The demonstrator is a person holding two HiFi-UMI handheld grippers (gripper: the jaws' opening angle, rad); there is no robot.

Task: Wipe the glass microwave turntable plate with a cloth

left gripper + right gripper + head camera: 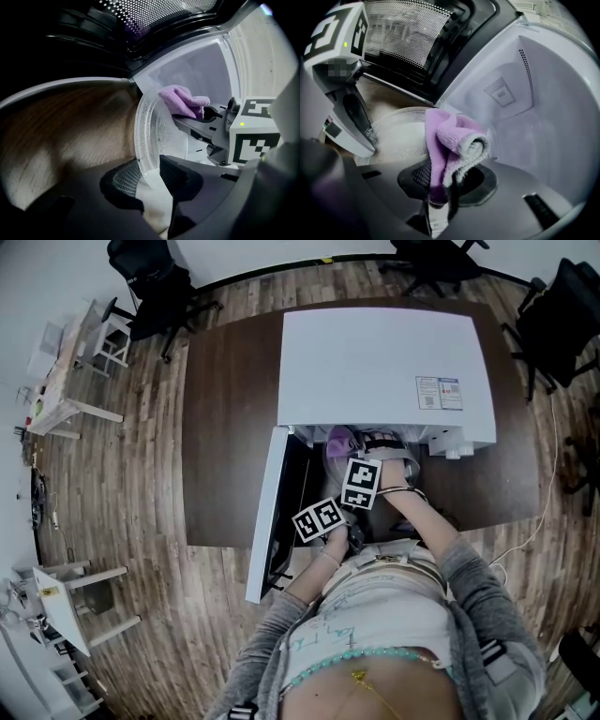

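Observation:
The glass turntable plate (149, 140) stands on edge in the microwave's doorway, its lower rim clamped between the jaws of my left gripper (151, 176). In the right gripper view the plate (396, 133) lies to the left of the cloth, with the left gripper (370, 136) holding its near edge. My right gripper (440, 183) is shut on a folded purple cloth (450, 140), which bunches up above the jaws. From the left gripper's side, the cloth (183, 101) sits against the plate's upper right face, with the right gripper (200, 112) behind it. The head view shows both marker cubes at the oven opening.
The white microwave (375, 362) sits on a dark brown table (225, 427), its door (265, 512) swung open to the left. The white cavity wall (534, 108) is close on the right. Black chairs (150, 282) stand around the table on the wooden floor.

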